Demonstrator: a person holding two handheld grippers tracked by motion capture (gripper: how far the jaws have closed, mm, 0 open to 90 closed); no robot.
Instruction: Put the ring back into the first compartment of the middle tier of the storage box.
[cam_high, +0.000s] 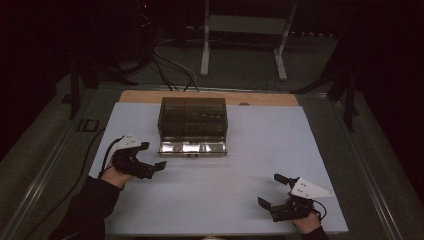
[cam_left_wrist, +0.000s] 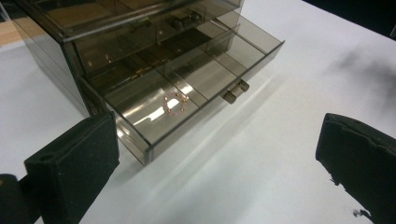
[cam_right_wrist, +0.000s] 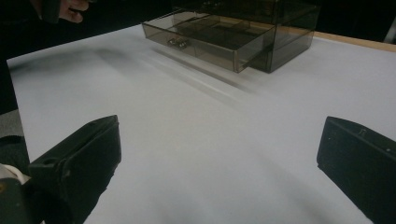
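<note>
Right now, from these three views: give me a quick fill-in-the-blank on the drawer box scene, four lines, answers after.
1. The bottom drawer of the smoky drawer box is pulled ____.
2. In that drawer's compartment nearest the left gripper lies a small beaded ____.
3. The jaws of the right gripper stand ____, with nothing between them.
4. The box rests on a ____ mat covering the table.

Answers: open; ring; open; white
</note>
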